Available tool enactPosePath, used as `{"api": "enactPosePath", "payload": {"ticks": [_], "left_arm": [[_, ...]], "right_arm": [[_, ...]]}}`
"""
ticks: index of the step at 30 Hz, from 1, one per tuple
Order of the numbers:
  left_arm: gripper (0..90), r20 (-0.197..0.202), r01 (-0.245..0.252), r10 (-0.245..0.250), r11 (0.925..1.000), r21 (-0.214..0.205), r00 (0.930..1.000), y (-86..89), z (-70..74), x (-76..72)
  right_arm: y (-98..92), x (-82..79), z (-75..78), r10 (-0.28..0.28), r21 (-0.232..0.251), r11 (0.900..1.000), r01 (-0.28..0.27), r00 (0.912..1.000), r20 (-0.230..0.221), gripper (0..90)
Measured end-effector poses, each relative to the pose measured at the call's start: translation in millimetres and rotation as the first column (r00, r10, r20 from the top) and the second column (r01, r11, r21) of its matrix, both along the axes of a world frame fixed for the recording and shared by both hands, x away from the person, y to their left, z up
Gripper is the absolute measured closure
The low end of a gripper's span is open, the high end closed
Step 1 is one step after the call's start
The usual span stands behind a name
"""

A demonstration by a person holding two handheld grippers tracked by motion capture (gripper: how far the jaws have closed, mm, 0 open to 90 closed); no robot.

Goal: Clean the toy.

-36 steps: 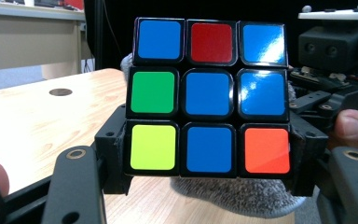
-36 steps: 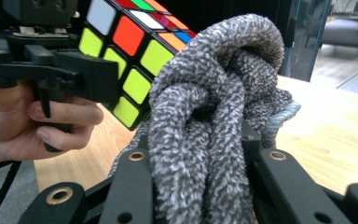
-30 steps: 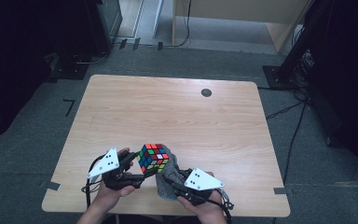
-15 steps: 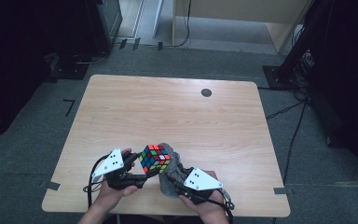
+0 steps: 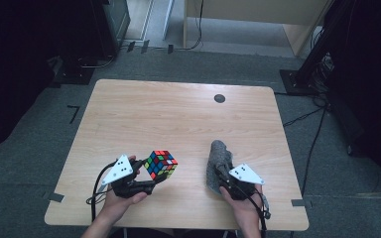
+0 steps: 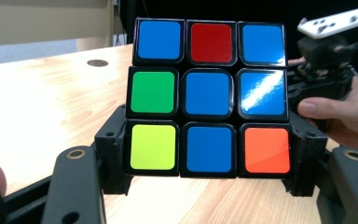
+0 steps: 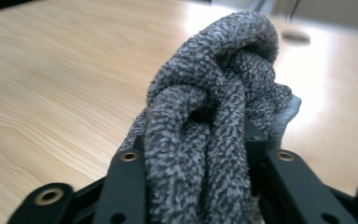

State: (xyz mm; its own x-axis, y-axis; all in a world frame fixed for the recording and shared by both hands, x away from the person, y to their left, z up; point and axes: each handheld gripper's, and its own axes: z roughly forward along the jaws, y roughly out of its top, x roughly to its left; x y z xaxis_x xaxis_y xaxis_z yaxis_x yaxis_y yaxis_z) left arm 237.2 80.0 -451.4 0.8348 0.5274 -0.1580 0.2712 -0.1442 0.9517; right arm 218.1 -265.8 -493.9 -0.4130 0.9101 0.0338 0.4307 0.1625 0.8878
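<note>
Rubik's cube in the left tool, grey towel in the right, both at the near edge of the table.

The left tool (image 5: 155, 179) is clamped on the Rubik's cube (image 5: 160, 164), holding it just above the wooden table (image 5: 178, 119); in the left gripper view its black jaws press the bottom row of the cube's mostly blue face. The right tool (image 5: 219, 171) has the bunched grey towel (image 5: 219, 158) between its jaws, which have just been opening; the cloth fills the gap and touches both. Cube and towel sit well apart. A small dark disc (image 5: 220, 98) lies far across the table.
</note>
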Motion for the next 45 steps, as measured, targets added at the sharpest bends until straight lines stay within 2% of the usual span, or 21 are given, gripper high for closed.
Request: {"api": "enactPosePath", "payload": {"ticks": [2, 4, 7, 10, 13, 17, 20, 22, 24, 26, 30, 32, 34, 36, 38, 39, 41, 45], "left_arm": [[34.0, -0.005, -0.003, 0.003, 0.9999, 0.012, 1.0, -0.6, -0.3, 0.5], [34.0, -0.013, -0.01, 0.011, 0.9998, 0.02, 0.9999, -1.1, -0.4, 1.5], [34.0, -0.027, -0.016, 0.017, 0.9993, 0.034, 0.9995, -1.5, 0.0, 4.1], [34.0, -0.041, -0.02, 0.022, 0.9987, 0.046, 0.9989, -2.0, 1.6, 6.5], [34.0, -0.049, -0.018, 0.02, 0.9983, 0.055, 0.9986, -3.5, 2.8, 7.9], [34.0, -0.069, 0.014, -0.011, 0.9987, 0.048, 0.9976, -6.1, 4.6, 8.5], [34.0, -0.083, 0.036, -0.032, 0.9981, 0.05, 0.996, -10.2, 5.8, 8.1], [34.0, -0.086, 0.041, -0.035, 0.9967, 0.07, 0.9957, -14.2, 6.4, 7.3], [34.0, -0.086, 0.049, -0.041, 0.9943, 0.095, 0.9954, -18.3, 6.8, 6.0], [33.9, -0.085, 0.065, -0.056, 0.9924, 0.104, 0.9948, -21.2, 7.1, 4.8], [33.9, -0.105, 0.083, -0.073, 0.9917, 0.098, 0.9919, -25.1, 7.7, 4.2], [34.0, -0.129, 0.092, -0.08, 0.9919, 0.088, 0.9884, -26.7, 7.7, 4.7], [33.9, -0.154, 0.112, -0.099, 0.9904, 0.081, 0.9832, -28.9, 8.1, 5.0], [33.9, -0.162, 0.128, -0.112, 0.9874, 0.093, 0.9804, -32.1, 8.8, 4.1], [33.9, -0.172, 0.14, -0.122, 0.9854, 0.096, 0.9775, -34.5, 9.3, 3.3], [33.9, -0.178, 0.145, -0.126, 0.9849, 0.095, 0.9759, -35.1, 9.3, 3.3], [33.9, -0.195, 0.152, -0.131, 0.9838, 0.095, 0.972, -35.7, 8.4, 3.9], [33.8, -0.232, 0.153, -0.13, 0.9849, 0.082, 0.9639, -35.8, 6.8, 6.7]], "right_arm": [[-3.5, 3.1, -6.6, -0.014, 0.019, 0.9997, 0.015, 0.9996, -0.023, 51.1], [-5.0, 3.9, -6.7, -0.026, 0.034, 0.999, 0.027, 0.9995, -0.018, 37.5], [-2.2, 0.1, 4.3, -0.017, 0.032, 0.9994, 0.016, 0.9987, 0.048, 27.2], [6.5, -6.6, 17.3, 0.036, 0.046, 0.998, -0.042, 0.9921, 0.12, 24.0], [20.3, -13.6, 24.3, 0.129, 0.065, 0.9875, -0.144, 0.9739, 0.187, 22.1], [43.6, -20.2, 24.8, 0.233, 0.048, 0.9671, -0.25, 0.9454, 0.228, 18.8], [58.6, -23.7, 22.7, 0.292, 0.042, 0.9486, -0.314, 0.9195, 0.263, 16.1], [66.9, -26.0, 21.0, 0.329, 0.017, 0.9375, -0.347, 0.9024, 0.278, 15.3], [73.8, -28.3, 18.9, 0.358, -0.014, 0.9291, -0.37, 0.8889, 0.286, 15.1], [79.1, -29.6, 16.6, 0.371, -0.046, 0.9261, -0.374, 0.8835, 0.286, 15.0], [85.6, -31.8, 11.6, 0.373, -0.108, 0.9278, -0.357, 0.8772, 0.303, 15.4], [89.0, -33.2, 9.8, 0.378, -0.142, 0.9259, -0.35, 0.8704, 0.316, 15.4], [92.5, -34.6, 8.8, 0.37, -0.174, 0.928, -0.329, 0.8668, 0.334, 15.2], [94.9, -35.5, 8.6, 0.369, -0.195, 0.9277, -0.318, 0.8589, 0.355, 15.7], [96.8, -36.9, 8.3, 0.371, -0.218, 0.926, -0.309, 0.8486, 0.377, 19.6], [97.4, -37.8, 7.9, 0.376, -0.233, 0.9232, -0.306, 0.8408, 0.389, 23.2], [97.7, -39.2, 7.3, 0.368, -0.254, 0.925, -0.282, 0.8346, 0.41, 30.7], [97.5, -41.3, 7.3, 0.376, -0.297, 0.9171, -0.266, 0.8232, 0.425, 34.0]]}}
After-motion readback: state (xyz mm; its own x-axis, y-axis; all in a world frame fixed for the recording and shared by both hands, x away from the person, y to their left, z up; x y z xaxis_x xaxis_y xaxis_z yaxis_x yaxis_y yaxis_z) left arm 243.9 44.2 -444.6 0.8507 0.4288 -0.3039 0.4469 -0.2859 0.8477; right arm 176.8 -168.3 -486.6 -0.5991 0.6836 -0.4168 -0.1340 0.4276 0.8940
